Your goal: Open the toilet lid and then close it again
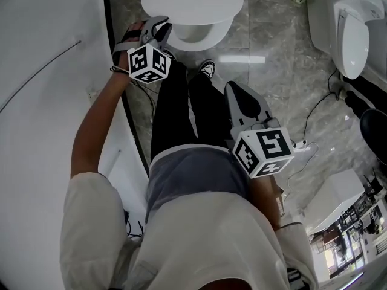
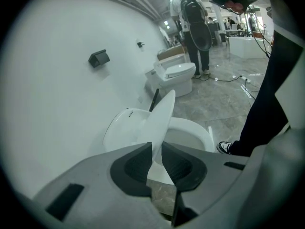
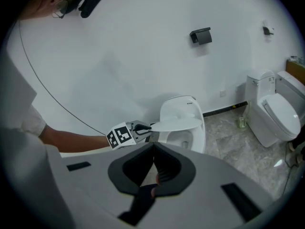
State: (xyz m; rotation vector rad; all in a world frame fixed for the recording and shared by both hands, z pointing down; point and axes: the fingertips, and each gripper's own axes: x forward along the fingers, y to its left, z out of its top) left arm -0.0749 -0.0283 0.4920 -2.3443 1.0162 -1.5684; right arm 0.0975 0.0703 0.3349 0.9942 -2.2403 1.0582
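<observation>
Where the white wall (image 3: 143, 46) meets the floor (image 1: 272, 47), the toilet (image 3: 190, 109) stands with its lid (image 1: 193, 2) partly raised above the bowl (image 1: 190, 35), whose inside shows only white. A second toilet (image 3: 276, 113) along the wall has its lid down. The left gripper (image 2: 157, 151) is narrowly closed on the lid's front edge. The right gripper (image 3: 153, 149) hangs apart from the toilet, jaws together on nothing.

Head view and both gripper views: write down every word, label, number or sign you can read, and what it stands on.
No text can be read.
Toilet tank top: small dark marks, too small to read.
Marker cubes: black square patterns only, no letters.
</observation>
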